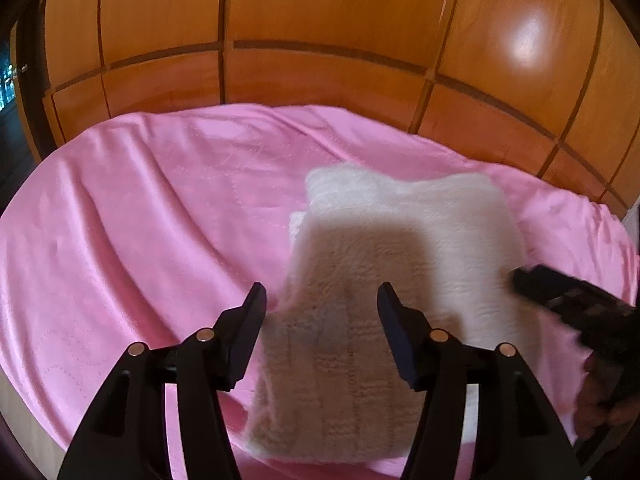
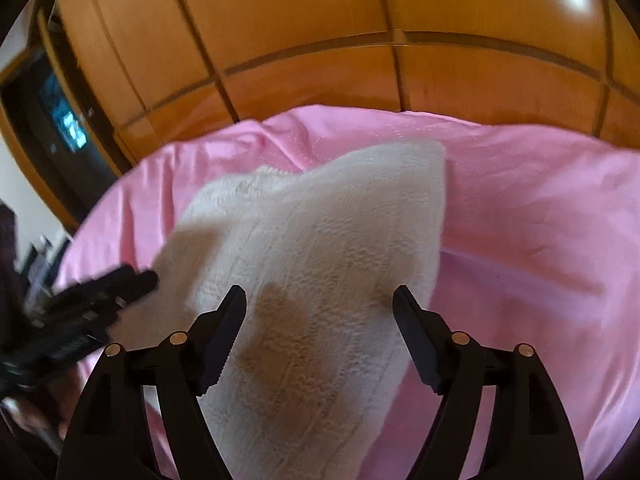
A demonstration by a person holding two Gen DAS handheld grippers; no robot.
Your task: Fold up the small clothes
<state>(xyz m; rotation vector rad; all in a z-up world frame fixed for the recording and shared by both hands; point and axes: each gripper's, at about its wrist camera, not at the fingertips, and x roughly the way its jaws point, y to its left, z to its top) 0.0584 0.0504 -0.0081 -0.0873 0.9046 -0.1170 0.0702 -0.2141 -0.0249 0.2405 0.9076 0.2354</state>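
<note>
A cream knitted garment [image 1: 384,264] lies folded on the pink sheet [image 1: 140,220]. My left gripper [image 1: 320,300] hovers over its near left part, jaws wide apart and empty. My right gripper shows at the right edge of the left wrist view [image 1: 520,276], blurred, by the garment's right side. In the right wrist view the garment [image 2: 320,240] fills the middle, and my right gripper [image 2: 319,300] is open above it, holding nothing. The left gripper [image 2: 148,278] appears blurred at the garment's left edge there.
The pink sheet [image 2: 540,220] covers the whole bed. Glossy orange wooden wardrobe panels [image 1: 320,40] stand right behind the bed. A dark doorway with a lit screen [image 2: 68,124] is at the far left.
</note>
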